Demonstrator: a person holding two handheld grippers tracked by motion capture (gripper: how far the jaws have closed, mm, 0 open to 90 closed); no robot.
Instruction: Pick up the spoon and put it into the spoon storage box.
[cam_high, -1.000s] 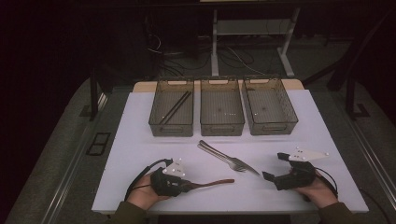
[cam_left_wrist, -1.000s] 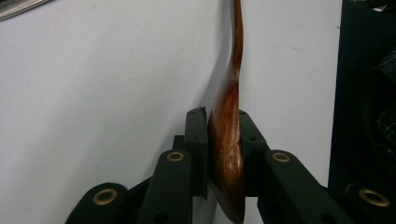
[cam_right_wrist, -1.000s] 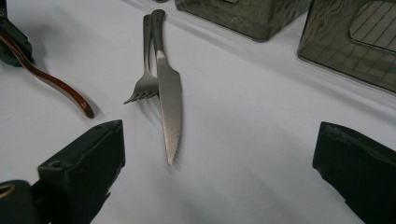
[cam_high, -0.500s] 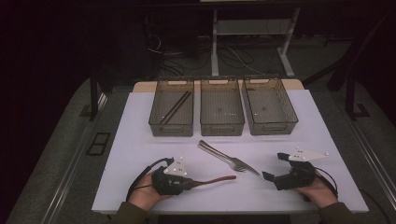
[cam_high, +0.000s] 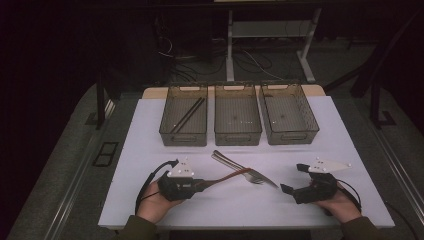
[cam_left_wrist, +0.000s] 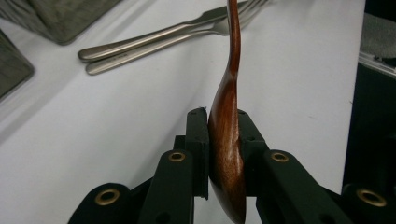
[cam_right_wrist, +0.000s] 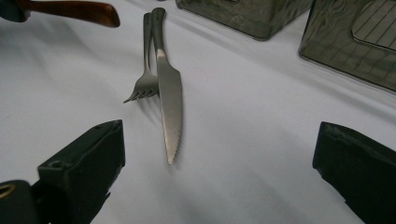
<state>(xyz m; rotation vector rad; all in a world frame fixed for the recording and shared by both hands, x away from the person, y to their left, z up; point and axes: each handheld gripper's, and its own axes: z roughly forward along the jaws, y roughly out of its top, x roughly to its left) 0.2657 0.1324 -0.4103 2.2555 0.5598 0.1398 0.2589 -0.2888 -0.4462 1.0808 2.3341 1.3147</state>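
My left gripper (cam_high: 201, 184) is shut on the bowl of a dark wooden spoon (cam_high: 230, 176), held on edge between its pads (cam_left_wrist: 198, 135). The spoon's (cam_left_wrist: 226, 140) handle points away toward the table's middle, its tip above a steel fork (cam_high: 254, 177). The fork lies next to a steel knife (cam_high: 270, 183), side by side on the white table top (cam_high: 150, 150). In the right gripper view the knife (cam_right_wrist: 169, 88) and fork (cam_right_wrist: 145, 84) lie straight ahead. My right gripper (cam_high: 293, 178) stands open at the near right, nothing between its jaws.
Three clear grey bins stand in a row at the back: the left bin (cam_high: 184, 136) holds dark chopsticks (cam_high: 187, 115); the middle bin (cam_high: 237, 136) and right bin (cam_high: 292, 136) look bare. The table's near edge is just behind both hands.
The spoon's handle end has swung away from the near edge and now ends over the fork. The right gripper has not moved.
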